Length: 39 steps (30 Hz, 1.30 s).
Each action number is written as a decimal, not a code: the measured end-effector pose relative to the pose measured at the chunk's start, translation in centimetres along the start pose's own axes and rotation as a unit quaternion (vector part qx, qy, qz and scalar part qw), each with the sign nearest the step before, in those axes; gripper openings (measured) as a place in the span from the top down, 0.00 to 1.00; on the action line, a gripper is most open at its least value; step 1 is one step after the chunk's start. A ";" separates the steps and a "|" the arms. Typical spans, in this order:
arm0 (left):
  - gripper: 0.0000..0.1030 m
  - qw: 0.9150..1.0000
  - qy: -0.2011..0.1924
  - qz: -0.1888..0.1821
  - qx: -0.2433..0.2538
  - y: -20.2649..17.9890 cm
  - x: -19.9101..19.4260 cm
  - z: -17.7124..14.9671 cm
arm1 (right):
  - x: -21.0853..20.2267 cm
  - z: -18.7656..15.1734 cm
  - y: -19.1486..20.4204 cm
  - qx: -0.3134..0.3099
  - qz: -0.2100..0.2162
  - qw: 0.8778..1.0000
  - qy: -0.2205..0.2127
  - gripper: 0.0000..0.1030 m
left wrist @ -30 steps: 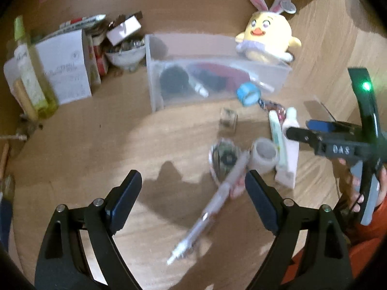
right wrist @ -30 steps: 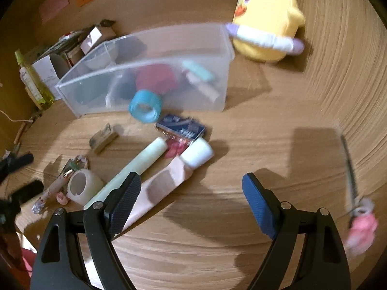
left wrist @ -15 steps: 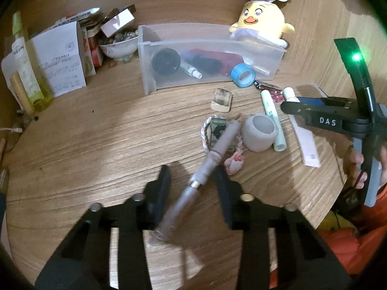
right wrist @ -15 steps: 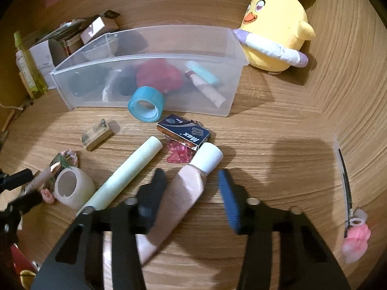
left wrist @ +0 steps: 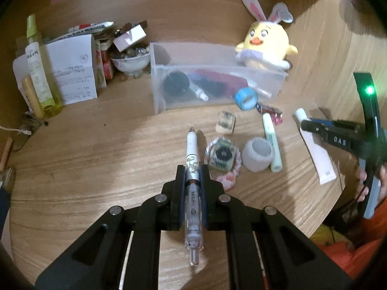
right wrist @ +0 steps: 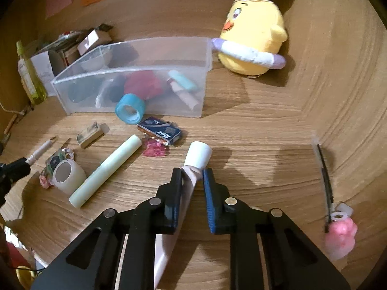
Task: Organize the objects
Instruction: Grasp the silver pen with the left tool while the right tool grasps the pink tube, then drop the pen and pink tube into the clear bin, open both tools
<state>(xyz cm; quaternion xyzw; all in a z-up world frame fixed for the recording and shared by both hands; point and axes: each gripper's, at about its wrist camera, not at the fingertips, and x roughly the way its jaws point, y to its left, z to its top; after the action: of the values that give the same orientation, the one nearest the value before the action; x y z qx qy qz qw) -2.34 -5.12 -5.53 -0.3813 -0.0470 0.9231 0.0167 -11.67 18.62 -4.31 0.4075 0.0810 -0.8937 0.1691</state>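
1. surface: wooden table [right wrist: 266, 125], visible grain, curved near edge.
2. clear plastic bin [right wrist: 135, 55] stands near the back; plush chick [right wrist: 251, 36] just beside its right end.
3. before the bin: blue tape roll [right wrist: 130, 108] touching its front wall, small blue box [right wrist: 160, 130], pink beads [right wrist: 154, 148], green tube [right wrist: 106, 170], white tape roll [right wrist: 66, 174], wooden stamp block [right wrist: 90, 134].
4. back left: bowl of stones [left wrist: 129, 60], paper box [left wrist: 72, 68], yellow-green bottle [left wrist: 40, 72].
5. far right: black stick with pink charm [right wrist: 338, 232].

On the wooden table [right wrist: 254, 125]: 1 clear plastic bin [right wrist: 135, 55], 1 yellow plush chick with bunny ears [right wrist: 254, 36], 2 tape rolls, 1 blue [right wrist: 130, 108] and 1 white [right wrist: 67, 175], and 1 pale green tube [right wrist: 106, 170].
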 end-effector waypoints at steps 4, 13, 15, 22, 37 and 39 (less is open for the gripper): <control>0.90 1.000 -0.014 0.000 -0.011 0.2 -0.4 1.1 | -0.9 0.4 -0.9 0.013 0.008 1.000 -0.013 0.85; 0.90 0.998 -0.061 -0.013 -0.029 -0.2 -1.6 5.0 | -4.3 3.4 -2.2 0.029 0.035 0.996 -0.076 0.85; 0.90 0.997 -0.069 -0.014 -0.031 -0.3 -1.5 6.0 | -5.0 4.4 -2.2 0.029 0.041 0.994 -0.093 0.85; 0.90 0.997 -0.074 -0.015 -0.034 -0.6 0.1 9.7 | -5.1 9.1 -1.2 0.024 0.056 0.990 -0.126 0.85; 0.90 0.998 -0.019 -0.026 -0.045 -1.2 6.8 15.2 | 4.5 16.9 2.7 0.050 0.082 0.995 -0.039 0.85; 0.90 0.999 -0.010 -0.021 -0.045 -1.1 7.9 15.7 | 6.4 17.1 2.8 0.052 0.080 0.995 -0.010 0.85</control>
<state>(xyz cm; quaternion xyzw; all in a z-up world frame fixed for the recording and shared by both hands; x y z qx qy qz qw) -19.04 -4.64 0.12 -0.3713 -0.0962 0.9234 0.0184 -26.52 9.62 2.01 0.4118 0.0002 -0.8845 0.2192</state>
